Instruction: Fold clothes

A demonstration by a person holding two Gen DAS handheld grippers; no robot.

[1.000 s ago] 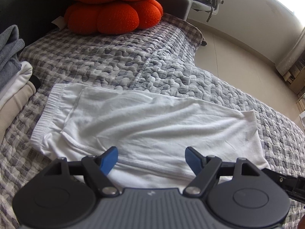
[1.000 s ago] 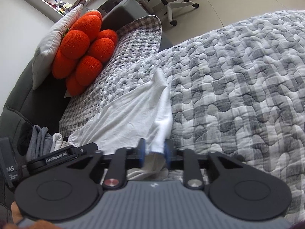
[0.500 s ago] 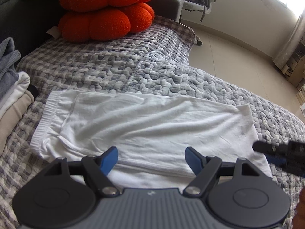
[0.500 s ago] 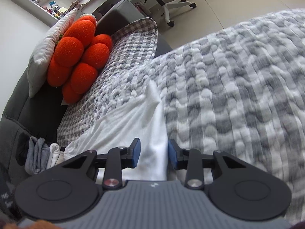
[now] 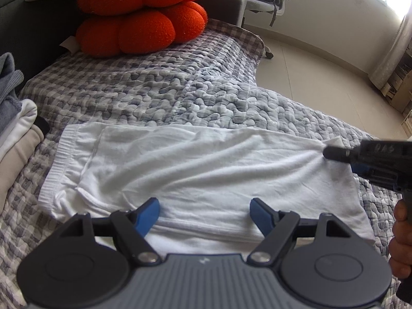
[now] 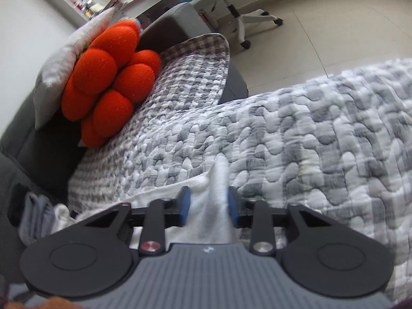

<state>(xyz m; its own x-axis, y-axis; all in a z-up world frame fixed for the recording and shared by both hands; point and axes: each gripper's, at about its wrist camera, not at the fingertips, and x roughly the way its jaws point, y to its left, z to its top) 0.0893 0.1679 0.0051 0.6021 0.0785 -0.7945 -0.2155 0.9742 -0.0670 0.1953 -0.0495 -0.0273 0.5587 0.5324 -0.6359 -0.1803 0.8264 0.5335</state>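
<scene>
Left wrist view: white shorts [image 5: 195, 170] lie flat, folded lengthwise, on the grey checked quilt [image 5: 159, 92] of the bed. The left claw [image 5: 203, 212] hovers over their near edge, spread wide and gripping nothing. The right claw [image 6: 208, 204] straddles the shorts' far hem corner, cloth between its blue pads, not fully clenched. An orange cushion [image 5: 139, 23] sits behind; folded clothes [image 5: 15, 134] are stacked at left.

Both wrist views sit low and close over the white garment [image 5: 200, 170], facing the orange cushion [image 6: 108, 82] they share
</scene>
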